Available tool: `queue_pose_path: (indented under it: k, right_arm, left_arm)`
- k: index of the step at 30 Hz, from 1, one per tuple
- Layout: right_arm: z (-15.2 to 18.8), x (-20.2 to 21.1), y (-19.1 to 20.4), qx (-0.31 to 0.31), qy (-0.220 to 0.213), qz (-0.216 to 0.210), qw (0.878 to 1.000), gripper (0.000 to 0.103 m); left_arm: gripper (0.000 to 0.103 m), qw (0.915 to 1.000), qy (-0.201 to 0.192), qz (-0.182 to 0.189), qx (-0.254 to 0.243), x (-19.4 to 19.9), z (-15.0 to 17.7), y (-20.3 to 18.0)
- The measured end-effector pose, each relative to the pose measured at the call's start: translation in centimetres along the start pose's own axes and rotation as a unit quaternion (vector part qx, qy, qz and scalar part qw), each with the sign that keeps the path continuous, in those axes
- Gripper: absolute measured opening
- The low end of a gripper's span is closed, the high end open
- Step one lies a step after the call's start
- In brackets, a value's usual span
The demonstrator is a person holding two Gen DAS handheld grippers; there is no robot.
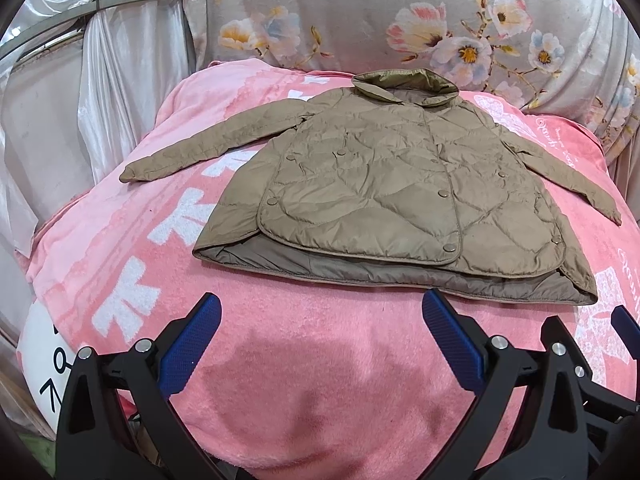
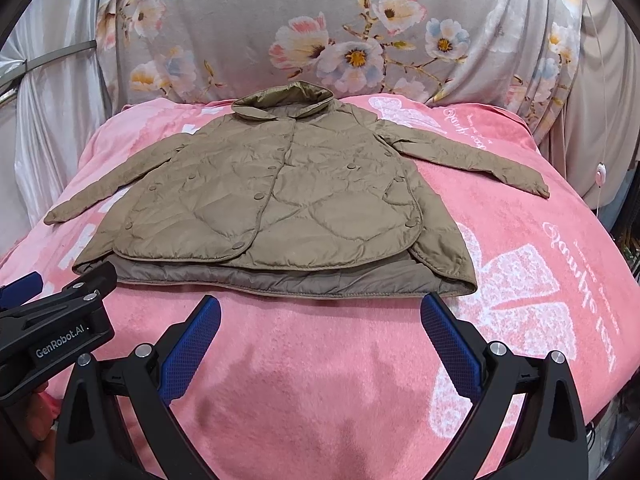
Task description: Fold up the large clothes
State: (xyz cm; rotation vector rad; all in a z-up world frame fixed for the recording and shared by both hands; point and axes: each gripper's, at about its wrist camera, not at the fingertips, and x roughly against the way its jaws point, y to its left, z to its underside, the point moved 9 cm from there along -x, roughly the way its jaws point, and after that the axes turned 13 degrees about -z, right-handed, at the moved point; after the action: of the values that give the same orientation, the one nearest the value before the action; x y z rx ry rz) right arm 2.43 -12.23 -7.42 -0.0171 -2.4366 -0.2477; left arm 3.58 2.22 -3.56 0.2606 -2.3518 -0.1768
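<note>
An olive-brown quilted jacket (image 1: 384,188) lies flat and face up on a pink blanket (image 1: 280,360), collar at the far end, both sleeves spread outward, front snapped shut. The same jacket (image 2: 280,204) fills the middle of the right wrist view. My left gripper (image 1: 322,312) hangs open above the blanket just short of the hem, nothing between its blue pads. My right gripper (image 2: 320,314) is also open and empty, near the hem's right half. The right gripper's body (image 1: 592,360) shows at the left view's right edge, and the left gripper's body (image 2: 56,320) at the right view's left edge.
A grey floral sheet (image 2: 320,20) drapes the backrest behind the blanket. Silvery curtain fabric (image 1: 100,100) hangs at the left. A thin white cord with a small switch (image 2: 599,174) dangles at the right. The pink blanket (image 2: 520,280) carries white printed patterns.
</note>
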Motion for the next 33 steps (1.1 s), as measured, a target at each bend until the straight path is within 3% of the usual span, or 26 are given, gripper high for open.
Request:
queue_pose_path:
  k: [33]
  right_arm:
    - [0.7, -1.1, -0.1, -0.004, 0.01, -0.008, 1.0, 0.098]
  left_arm:
    - [0.098, 1.0, 0.004, -0.006, 0.002, -0.8, 0.2, 0.3]
